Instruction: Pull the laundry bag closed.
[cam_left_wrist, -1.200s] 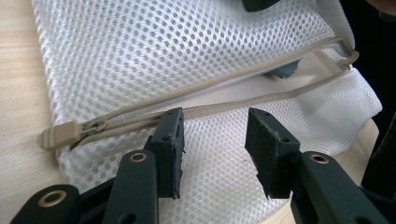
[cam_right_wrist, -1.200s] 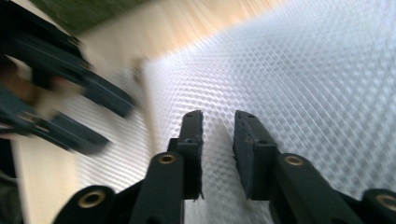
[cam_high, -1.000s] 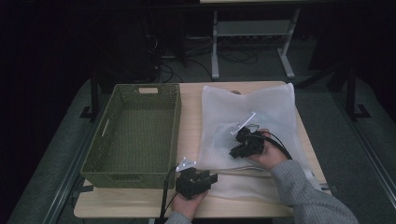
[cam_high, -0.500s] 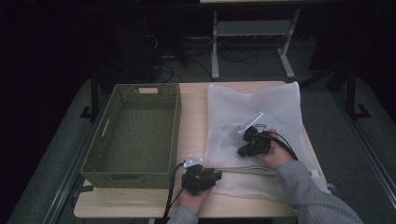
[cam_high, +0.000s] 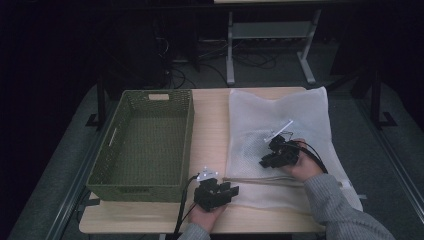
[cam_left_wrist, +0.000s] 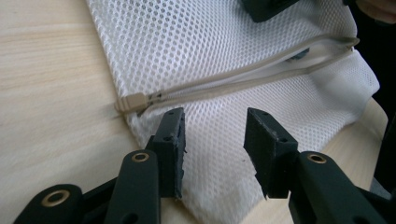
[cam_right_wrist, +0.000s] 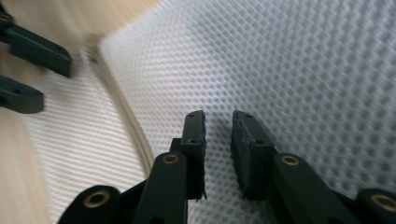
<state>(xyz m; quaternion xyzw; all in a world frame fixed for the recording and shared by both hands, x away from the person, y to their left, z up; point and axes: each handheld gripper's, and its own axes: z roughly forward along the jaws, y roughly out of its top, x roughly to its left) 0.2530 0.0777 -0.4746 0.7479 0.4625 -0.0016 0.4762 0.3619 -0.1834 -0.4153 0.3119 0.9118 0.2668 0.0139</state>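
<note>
Standing apart with only mesh behind the gap, our left gripper (cam_left_wrist: 212, 140) hovers at the near-left corner of the white mesh bag (cam_high: 280, 125), just below its beige zipper (cam_left_wrist: 243, 81). Our right gripper (cam_right_wrist: 217, 140) has just been opening, nothing pinched, over the bag's middle on the table's (cam_high: 210, 130) right half.

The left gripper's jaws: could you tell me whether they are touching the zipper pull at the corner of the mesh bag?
Apart. In the left gripper view, the left gripper stands open over the mesh bag, and bare mesh shows between its jaws and the zipper pull.
</note>
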